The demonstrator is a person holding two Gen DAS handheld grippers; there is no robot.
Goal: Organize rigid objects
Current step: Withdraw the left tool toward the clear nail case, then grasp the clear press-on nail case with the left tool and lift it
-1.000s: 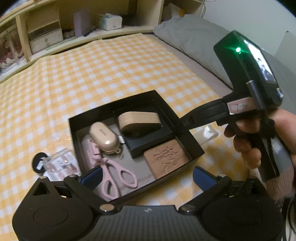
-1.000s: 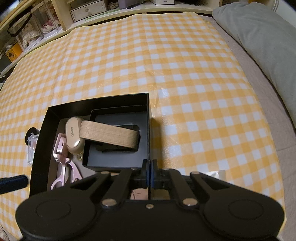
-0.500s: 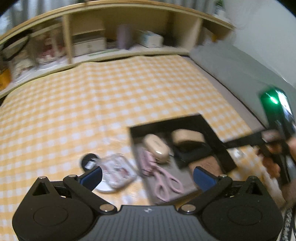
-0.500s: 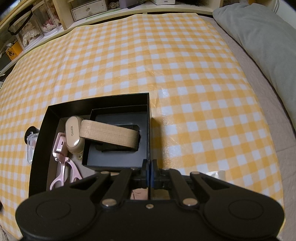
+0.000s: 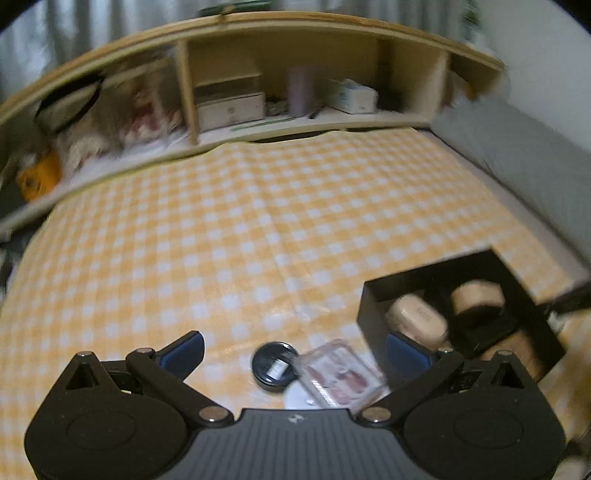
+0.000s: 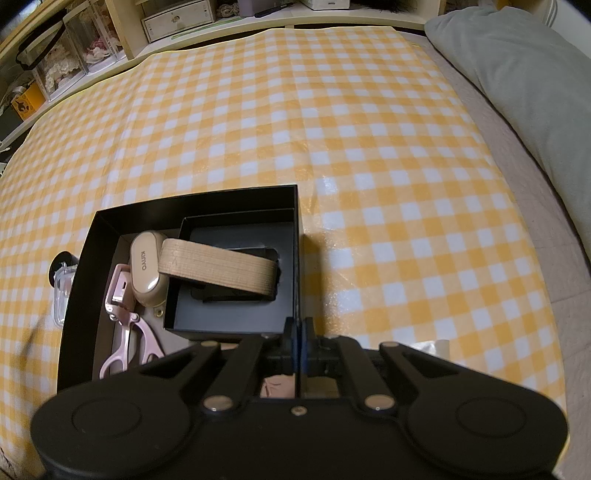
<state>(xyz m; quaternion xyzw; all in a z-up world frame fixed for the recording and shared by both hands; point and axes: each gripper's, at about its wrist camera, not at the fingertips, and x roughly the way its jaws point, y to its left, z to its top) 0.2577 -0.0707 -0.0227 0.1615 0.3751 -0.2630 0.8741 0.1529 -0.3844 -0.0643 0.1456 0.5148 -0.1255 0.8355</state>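
The right claw point(image 6: 298, 341) is pressed together on the near right wall of the black box point(image 6: 192, 201), its blue pads pinching that thin edge between them. Just past the pads, inside the box, a smaller black tray point(image 6: 236, 310) sits against the right wall and far corner, and a tan band point(image 6: 218, 267) lies slanted across it. Left of the tray a beige case point(image 6: 145, 273) rests on its side, touching the band's end, and pink scissors point(image 6: 125, 332) lie along the left wall with their handles toward the camera. A brownish tile point(image 6: 275, 387) shows only as a sliver under the claw's body. Outside the box's left wall, a clear plastic case point(image 6: 62, 299) and a black round lid point(image 6: 64, 258) lie on the yellow checked cloth point(image 6: 332, 147). To the right and beyond the box the cloth is open as far as the grey pillow point(image 6: 517, 74) and the shelf point(image 6: 173, 18) at the back.

The left claw point(image 5: 295, 350) is spread wide, holding nothing. In its blurred view, the black round lid point(image 5: 275, 365) and the clear plastic case point(image 5: 341, 373) lie between its fingers, touching each other, with something white partly under the case. The right finger's tip overlaps the box's point(image 5: 369, 325) near left corner; whether it touches cannot be told. Ahead and to the left, the cloth point(image 5: 221, 240) runs bare up to the shelf point(image 5: 295, 122).
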